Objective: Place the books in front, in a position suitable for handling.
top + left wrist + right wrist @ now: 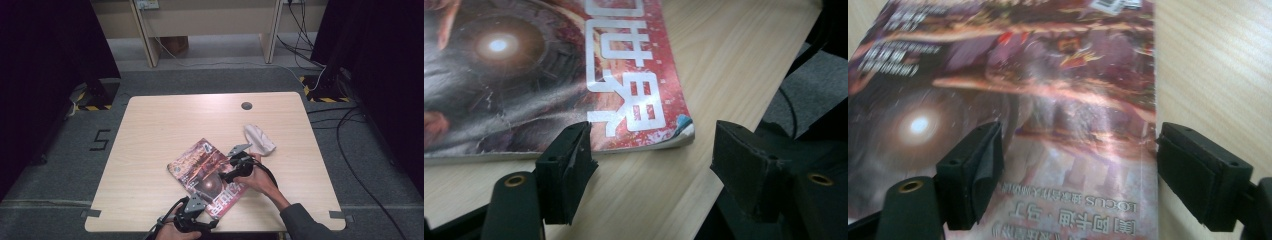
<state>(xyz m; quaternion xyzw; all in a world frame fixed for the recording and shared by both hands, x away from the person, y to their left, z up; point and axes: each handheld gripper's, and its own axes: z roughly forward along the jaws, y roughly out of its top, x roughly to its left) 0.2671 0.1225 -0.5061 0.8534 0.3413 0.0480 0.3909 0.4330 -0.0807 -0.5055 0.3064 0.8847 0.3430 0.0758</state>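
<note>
While both tongs, left (206, 212) and right (231, 159), stand released over the glossy red magazine (207, 175) on the pale wooden worktop (150, 130), each should slide squarely onto an edge before pinching.

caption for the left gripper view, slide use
Left gripper, jaws open, at the near corner of a red-covered magazine lying on the wooden table.

Black gripper (227, 161) bodies, grey top plates, dark grey sleeve (306, 222)
</note>
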